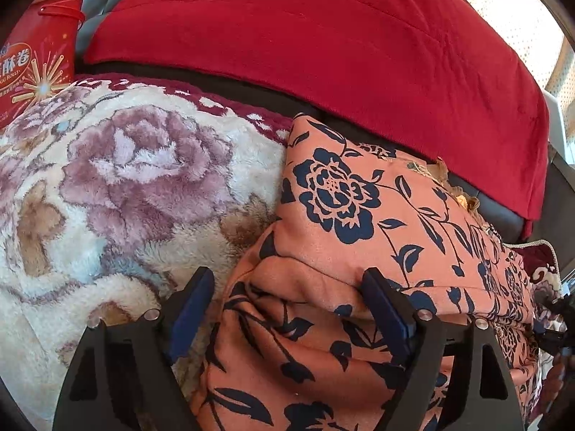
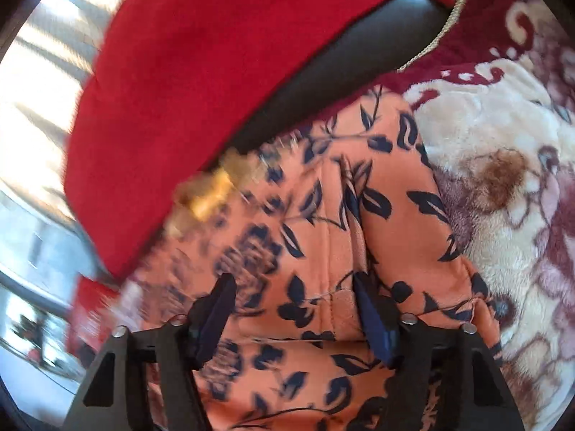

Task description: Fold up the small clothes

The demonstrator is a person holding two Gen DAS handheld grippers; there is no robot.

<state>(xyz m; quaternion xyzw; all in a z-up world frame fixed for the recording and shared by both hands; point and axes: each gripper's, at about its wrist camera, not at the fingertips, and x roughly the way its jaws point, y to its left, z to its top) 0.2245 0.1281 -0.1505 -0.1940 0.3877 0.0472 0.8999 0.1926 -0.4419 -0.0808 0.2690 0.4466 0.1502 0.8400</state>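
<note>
An orange garment with dark blue flowers lies folded in layers on a plush floral blanket. My left gripper is open, its jaws spread wide over the garment's left end, with cloth bulging between them. In the right wrist view the same orange garment fills the middle. My right gripper is open above it, fingers apart, with the cloth lying loose between them. The left part of that view is blurred.
A red cloth covers a dark seat back behind the garment, and it also shows in the right wrist view. A red egg-roll tin stands at the far left. The blanket extends to the right.
</note>
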